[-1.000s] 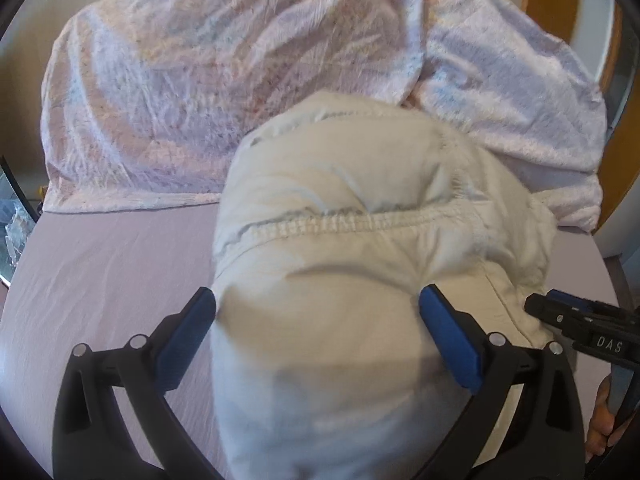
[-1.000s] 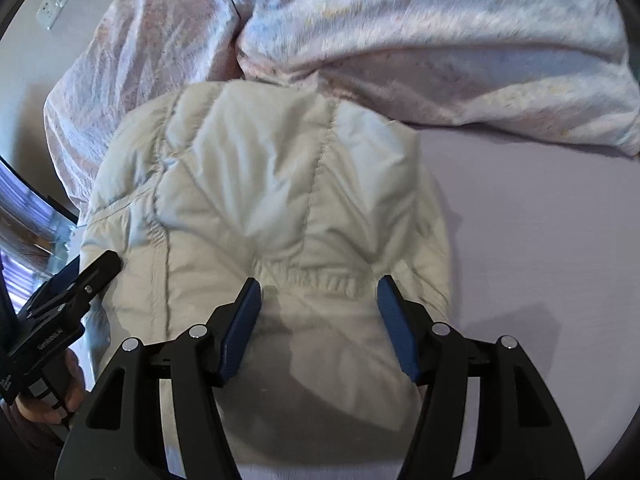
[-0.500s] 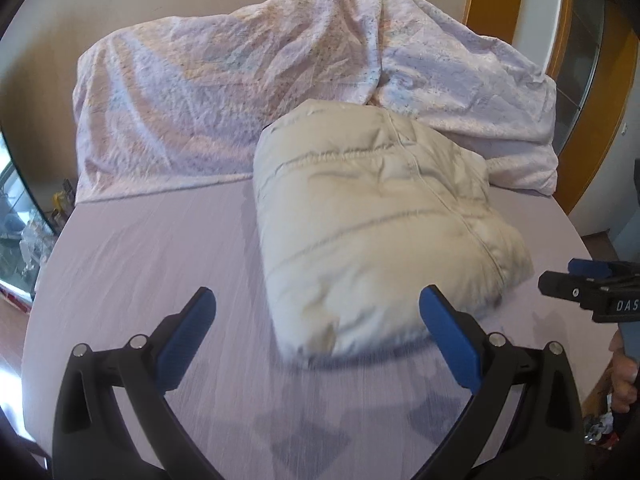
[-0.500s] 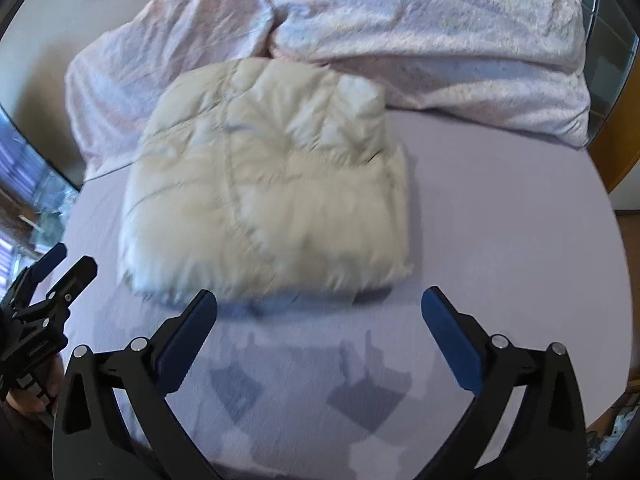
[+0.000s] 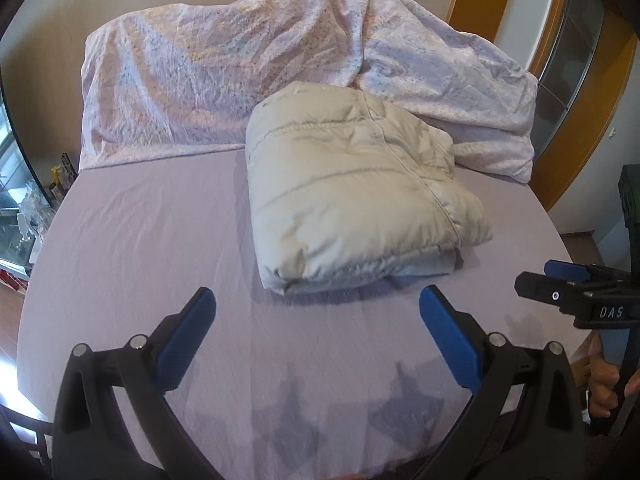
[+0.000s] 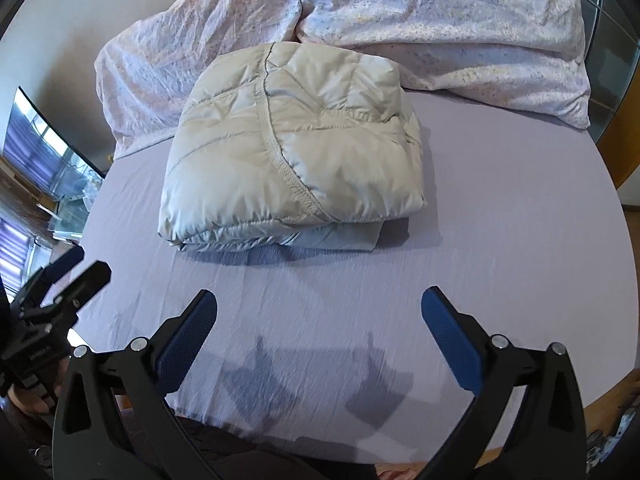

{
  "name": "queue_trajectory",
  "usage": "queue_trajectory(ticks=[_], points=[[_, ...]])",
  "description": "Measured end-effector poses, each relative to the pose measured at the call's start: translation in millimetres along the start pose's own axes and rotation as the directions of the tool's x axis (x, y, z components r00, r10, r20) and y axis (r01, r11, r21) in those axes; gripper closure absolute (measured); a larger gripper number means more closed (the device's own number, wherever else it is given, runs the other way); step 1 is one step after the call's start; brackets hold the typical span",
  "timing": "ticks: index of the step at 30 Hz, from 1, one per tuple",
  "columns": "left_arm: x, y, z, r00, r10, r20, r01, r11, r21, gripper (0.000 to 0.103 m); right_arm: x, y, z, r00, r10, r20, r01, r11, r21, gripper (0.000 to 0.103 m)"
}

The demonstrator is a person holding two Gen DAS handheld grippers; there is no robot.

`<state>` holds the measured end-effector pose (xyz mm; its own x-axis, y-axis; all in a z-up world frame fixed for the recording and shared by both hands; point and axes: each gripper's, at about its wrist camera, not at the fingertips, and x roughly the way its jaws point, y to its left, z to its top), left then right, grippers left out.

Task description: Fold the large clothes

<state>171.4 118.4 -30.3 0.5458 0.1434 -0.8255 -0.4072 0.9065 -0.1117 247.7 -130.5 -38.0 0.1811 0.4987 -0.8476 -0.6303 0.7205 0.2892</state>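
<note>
Nearest to me, my left gripper [image 5: 314,312] hangs over bare lilac bed sheet [image 5: 132,240], its 2 blue fingers [image 5: 188,332] spread wide with nothing between them. Same story on my right gripper [image 6: 318,314]: fingers [image 6: 448,332] wide apart and empty, only their shadows on the sheet. Just beyond both sits the cream puffer jacket [image 6: 288,148], folded into a compact, puffy block on the bed, clear of either gripper. Behind it, the crumpled floral duvet [image 5: 224,76] touches its far edge. I judge the folding itself done and this the let-go. A pale layer pokes out at the bottom near corner, possibly lining, hard to tell. My next move, if any: tuck that in, or press the bundle flat.
</note>
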Motion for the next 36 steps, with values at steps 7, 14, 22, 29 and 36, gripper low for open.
queue_trajectory(ticks=[7, 14, 22, 29, 36], points=[[-4.2, 0.3, -9.5, 1.000, -0.020, -0.008, 0.020, 1.000, -0.023, 0.002, -2.2, 4.2, -11.2, 0.999, 0.029, -0.018, -0.030, 1.000, -0.002, 0.001], [-4.9, -0.1, -16.0, 0.999, -0.046, -0.016, 0.045, 0.998, -0.041, 0.002, -2.7, 6.3, -15.5, 0.999, 0.049, -0.015, -0.049, 0.999, 0.003, 0.001], [-5.3, -3.1, -18.8, 0.998, -0.065, -0.016, 0.065, 0.997, -0.040, 0.002, -5.5, 5.7, -17.3, 0.999, 0.054, 0.006, -0.054, 0.998, 0.014, 0.001], [-5.9, -4.1, -18.8, 0.997, -0.072, -0.011, 0.072, 0.997, -0.038, 0.002, -6.8, 4.9, -19.0, 0.998, 0.062, 0.015, -0.062, 0.998, 0.025, 0.001], [-7.2, -3.4, -18.0, 0.997, -0.081, -0.007, 0.080, 0.996, -0.048, 0.002, -9.0, 4.2, -19.5, 0.997, 0.069, 0.029, -0.070, 0.997, 0.031, 0.001]])
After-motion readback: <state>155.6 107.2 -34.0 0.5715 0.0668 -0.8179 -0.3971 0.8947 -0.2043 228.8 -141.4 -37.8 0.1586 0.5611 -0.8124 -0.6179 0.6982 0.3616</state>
